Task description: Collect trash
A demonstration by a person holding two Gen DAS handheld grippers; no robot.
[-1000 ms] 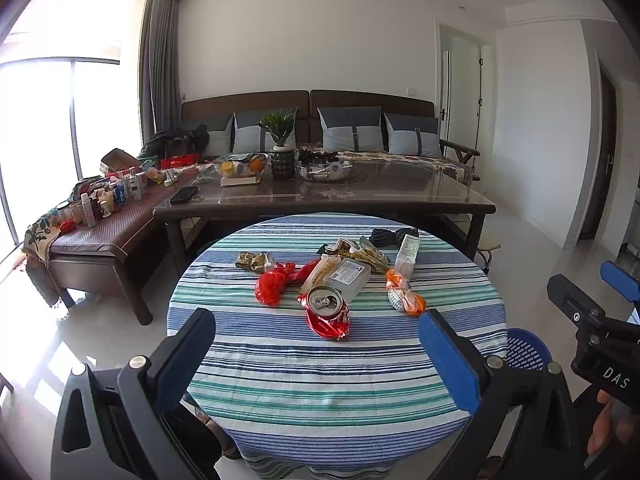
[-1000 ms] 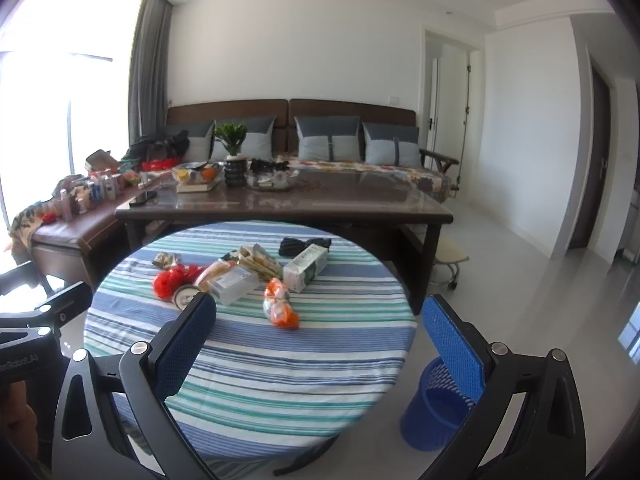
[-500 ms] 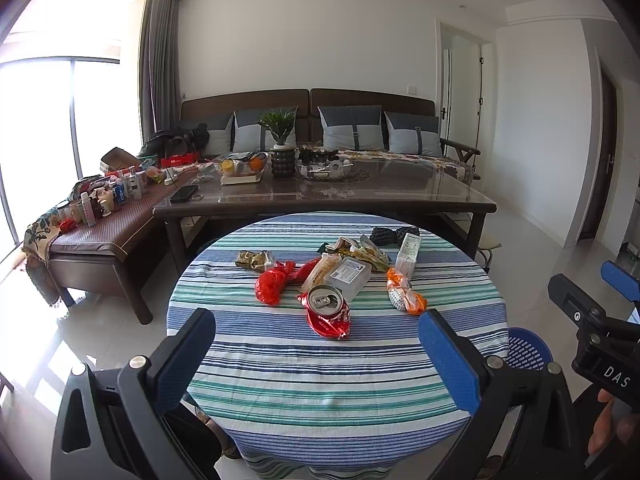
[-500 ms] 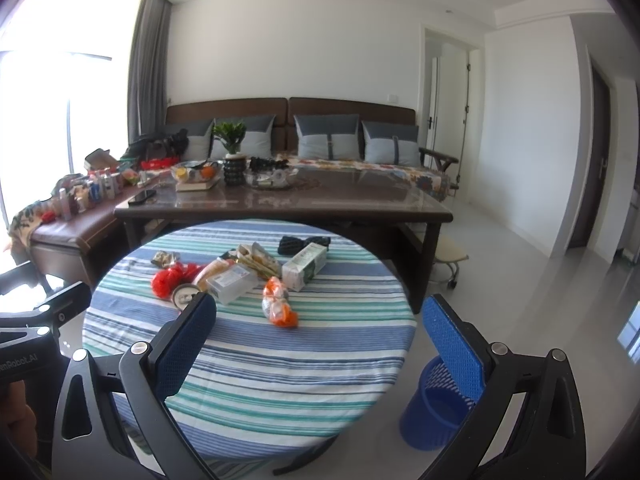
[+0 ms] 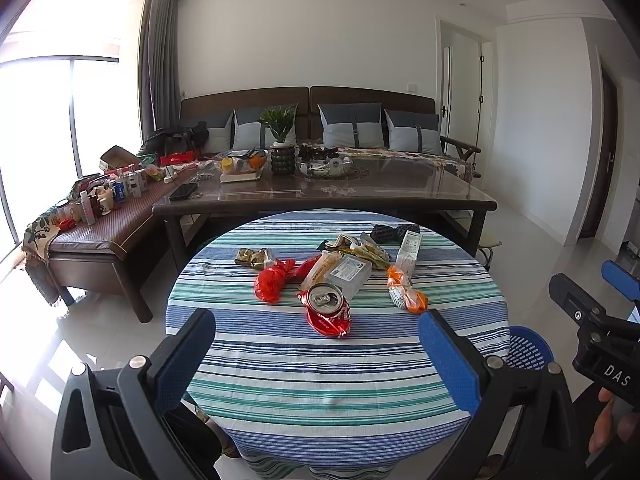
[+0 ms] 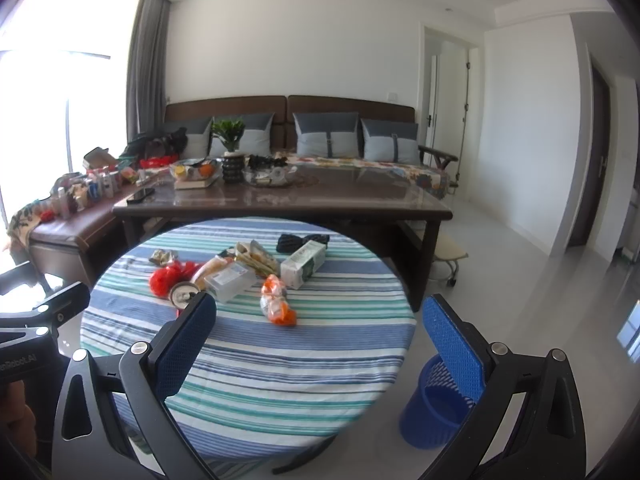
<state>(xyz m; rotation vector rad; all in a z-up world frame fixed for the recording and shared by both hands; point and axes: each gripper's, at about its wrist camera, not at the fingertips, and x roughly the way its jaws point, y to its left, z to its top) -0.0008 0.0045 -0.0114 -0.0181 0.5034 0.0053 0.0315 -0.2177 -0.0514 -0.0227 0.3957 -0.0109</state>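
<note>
A round table with a striped cloth (image 5: 320,360) (image 6: 280,360) holds a pile of trash: a crushed red can (image 5: 328,308) (image 6: 183,292), a red plastic bag (image 5: 272,282) (image 6: 168,276), a clear plastic box (image 5: 347,276) (image 6: 230,280), an orange wrapper (image 5: 404,294) (image 6: 276,304), a white-green carton (image 5: 409,247) (image 6: 303,262), gold wrappers (image 5: 254,258) and a dark item (image 5: 390,232). A blue mesh bin (image 5: 526,348) (image 6: 436,408) stands on the floor right of the table. My left gripper (image 5: 318,356) and right gripper (image 6: 320,344) are both open and empty, short of the table's near edge.
A long dark wooden table (image 5: 320,196) with a plant, fruit and a phone stands behind the round table. A sofa with cushions (image 5: 348,128) runs along the wall. A bench (image 5: 92,232) with bottles is at left. A small stool (image 6: 450,252) stands at right.
</note>
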